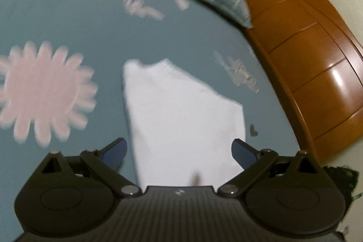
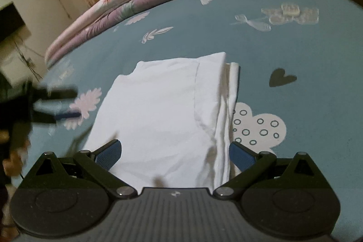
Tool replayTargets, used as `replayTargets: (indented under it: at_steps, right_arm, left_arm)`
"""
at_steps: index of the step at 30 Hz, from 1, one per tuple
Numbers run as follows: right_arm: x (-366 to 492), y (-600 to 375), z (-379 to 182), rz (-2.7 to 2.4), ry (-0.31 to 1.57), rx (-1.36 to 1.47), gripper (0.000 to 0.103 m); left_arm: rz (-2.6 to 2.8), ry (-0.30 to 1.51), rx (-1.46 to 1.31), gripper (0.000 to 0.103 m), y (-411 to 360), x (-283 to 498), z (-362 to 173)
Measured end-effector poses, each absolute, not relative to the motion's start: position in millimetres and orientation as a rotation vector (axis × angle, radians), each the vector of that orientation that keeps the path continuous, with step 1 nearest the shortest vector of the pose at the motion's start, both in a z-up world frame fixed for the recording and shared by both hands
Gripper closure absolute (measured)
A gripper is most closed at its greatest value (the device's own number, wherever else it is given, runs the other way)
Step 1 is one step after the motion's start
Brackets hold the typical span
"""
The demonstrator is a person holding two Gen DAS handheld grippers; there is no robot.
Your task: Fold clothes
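White folded garment (image 2: 163, 115) lies under both tools, left tool (image 1: 179, 151) and right tool (image 2: 174, 152) spread wide, gripping nothing.

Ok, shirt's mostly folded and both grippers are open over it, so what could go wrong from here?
1. The stacked layers along the shirt's right edge look loose; a grab there may catch only some and undo the fold.
2. The left view is blurred, so the left gripper may land off the cloth.
3. The right gripper might pinch the bedsheet too.

White garment (image 2: 163, 115) — folded flat, layered edges at right — on blue bedsheet (image 2: 295, 56).
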State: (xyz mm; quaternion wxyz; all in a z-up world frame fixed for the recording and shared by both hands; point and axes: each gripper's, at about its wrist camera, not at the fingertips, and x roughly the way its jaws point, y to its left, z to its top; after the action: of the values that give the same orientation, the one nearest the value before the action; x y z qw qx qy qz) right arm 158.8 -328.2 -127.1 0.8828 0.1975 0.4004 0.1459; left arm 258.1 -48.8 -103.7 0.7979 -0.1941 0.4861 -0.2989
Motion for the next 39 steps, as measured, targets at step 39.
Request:
replayTargets:
  at_steps: [39]
  right_arm:
    - [227, -354, -171, 0.524, 0.886, 0.799, 0.0]
  left_arm:
    - [-0.801, 1.149, -0.625, 0.001, -72, 295, -148]
